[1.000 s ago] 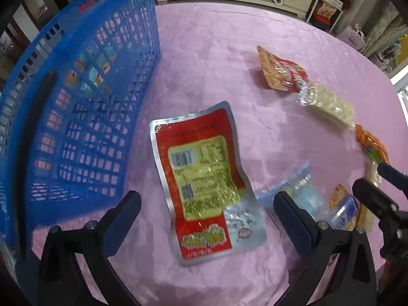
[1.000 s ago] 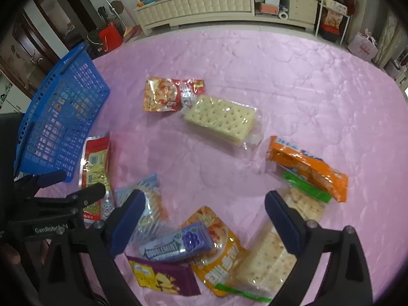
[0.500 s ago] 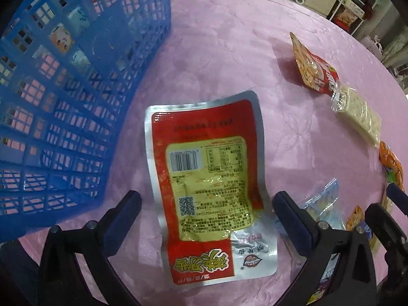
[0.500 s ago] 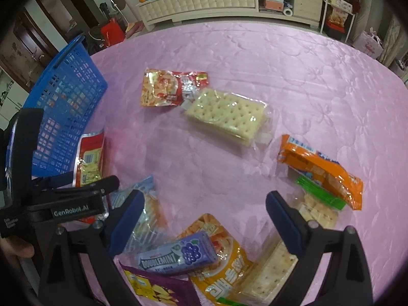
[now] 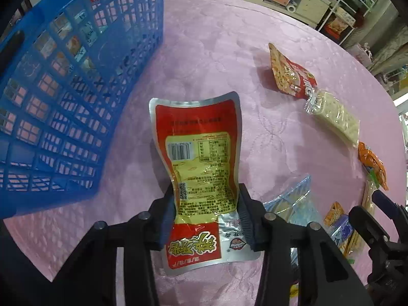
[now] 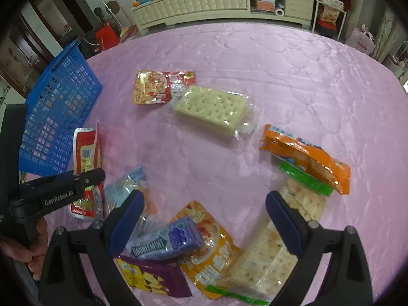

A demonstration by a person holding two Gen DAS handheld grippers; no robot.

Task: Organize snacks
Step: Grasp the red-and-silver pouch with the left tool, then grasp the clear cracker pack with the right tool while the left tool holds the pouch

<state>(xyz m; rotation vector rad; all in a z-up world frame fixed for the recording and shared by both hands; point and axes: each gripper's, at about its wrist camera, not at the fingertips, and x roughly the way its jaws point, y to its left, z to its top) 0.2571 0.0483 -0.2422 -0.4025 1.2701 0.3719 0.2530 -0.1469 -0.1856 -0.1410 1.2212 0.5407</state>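
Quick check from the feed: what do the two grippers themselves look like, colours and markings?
Both are matte black plastic with silver screw heads on their arms. The left gripper has dark blue ribbed pads; white "GenRobot.AI" lettering runs along its side in the right wrist view. The right gripper has smooth blue pads. No cables or sleeves show.

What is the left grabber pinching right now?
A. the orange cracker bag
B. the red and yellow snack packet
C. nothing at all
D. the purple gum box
B: the left gripper has just closed its jaws on the red and yellow snack packet, whose sides buckle inward between the pads.
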